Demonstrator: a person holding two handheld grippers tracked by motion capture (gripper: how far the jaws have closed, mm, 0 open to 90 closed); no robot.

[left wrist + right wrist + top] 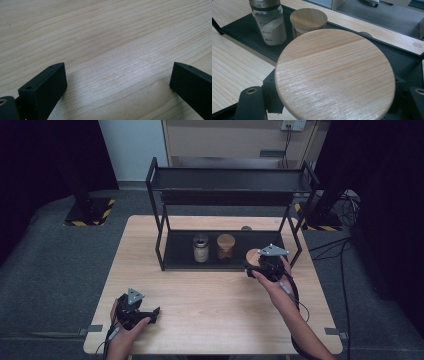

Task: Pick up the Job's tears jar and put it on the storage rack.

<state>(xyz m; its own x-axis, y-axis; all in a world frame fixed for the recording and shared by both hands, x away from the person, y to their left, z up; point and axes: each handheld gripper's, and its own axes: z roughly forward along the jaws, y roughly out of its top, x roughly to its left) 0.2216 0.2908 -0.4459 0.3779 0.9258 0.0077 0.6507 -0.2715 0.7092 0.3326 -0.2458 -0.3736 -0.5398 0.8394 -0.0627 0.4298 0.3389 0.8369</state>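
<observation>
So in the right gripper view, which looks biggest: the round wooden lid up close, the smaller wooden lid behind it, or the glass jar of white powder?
1. Round wooden lid between the jaws, biggest, though it is nearest the camera.
2. Glass jar of white powder.
3. Smaller wooden lid on the far jar. It looks about as big as the glass jar, so that order is unsure.

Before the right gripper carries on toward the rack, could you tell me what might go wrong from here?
1. The right gripper is shut on a wooden-lidded jar at the edge of the black rack; the jar could catch the rack's front rim or its right post.
2. The spice jar and the second wooden-lidded jar already stand on the lower shelf; setting the held one too close might knock them.
3. The left gripper rests open far away, so it cannot steady anything.
</observation>
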